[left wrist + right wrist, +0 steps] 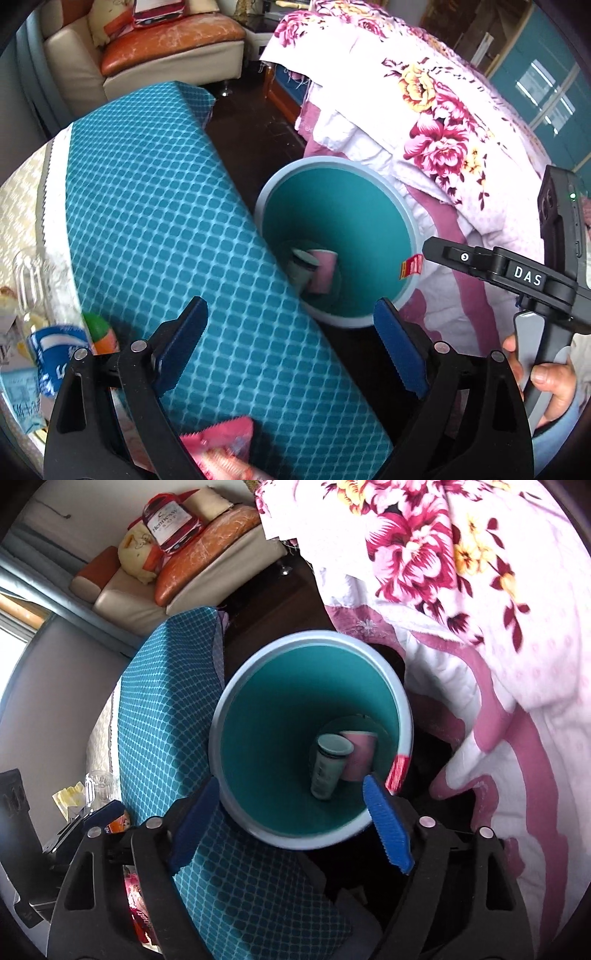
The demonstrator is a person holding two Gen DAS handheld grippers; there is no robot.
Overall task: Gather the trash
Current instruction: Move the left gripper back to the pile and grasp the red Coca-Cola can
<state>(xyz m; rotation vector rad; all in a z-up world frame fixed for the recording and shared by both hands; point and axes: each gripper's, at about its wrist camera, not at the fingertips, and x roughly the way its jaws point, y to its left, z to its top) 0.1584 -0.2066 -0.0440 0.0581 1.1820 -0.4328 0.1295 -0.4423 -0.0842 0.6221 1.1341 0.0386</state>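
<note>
A teal trash bin (413, 225) with a pale rim stands on the dark floor between the table and the bed; it fills the middle of the right wrist view (216, 734). A pale green cup (327, 766) and a pink cup (358, 755) lie at its bottom; both cups show in the left wrist view (321, 269). A small red wrapper (397, 770) is at the bin's right rim, also seen in the left view (412, 266). My left gripper (291, 343) is open and empty over the table edge. My right gripper (291, 819) is open above the bin.
A table with a teal checked cloth (155, 206) carries a pink snack wrapper (221, 448), a blue-and-white packet (55, 354), a glass jar (27, 280) and a green-orange item (99, 332). A floral quilt on a bed (436, 122) is right; a sofa (155, 48) is behind.
</note>
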